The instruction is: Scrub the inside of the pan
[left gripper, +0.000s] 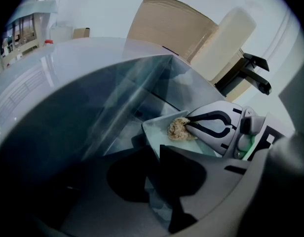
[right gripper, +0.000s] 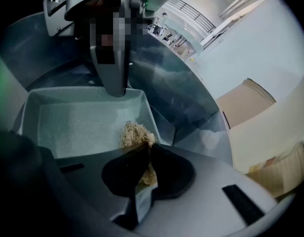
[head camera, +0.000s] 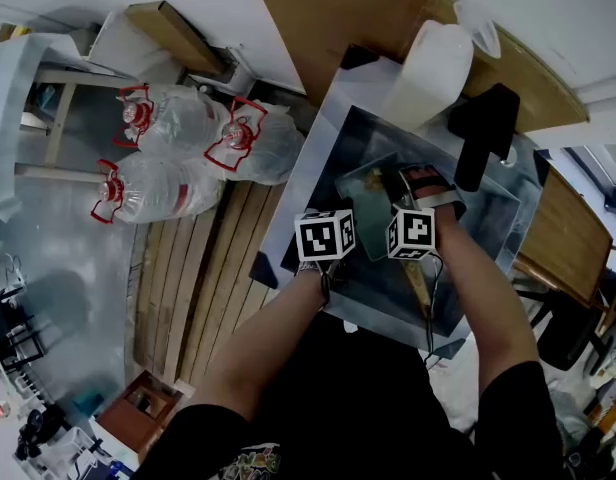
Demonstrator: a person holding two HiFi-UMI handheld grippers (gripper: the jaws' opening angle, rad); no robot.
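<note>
Gripping scrubber point(right gripper: 134, 132) inside pan point(right gripper: 68, 122), right hand-held gripper point(right gripper: 144, 152)

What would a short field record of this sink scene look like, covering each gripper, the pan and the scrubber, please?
Setting: steel sink, black faucet and white jug at its far side
Pan: rectangular, inside the sink
Left gripper: shut on the pan's rim
Right gripper: shut on the scrubber
Scrubber: tan fibrous wad, against the pan's inside, near a side wall
</note>
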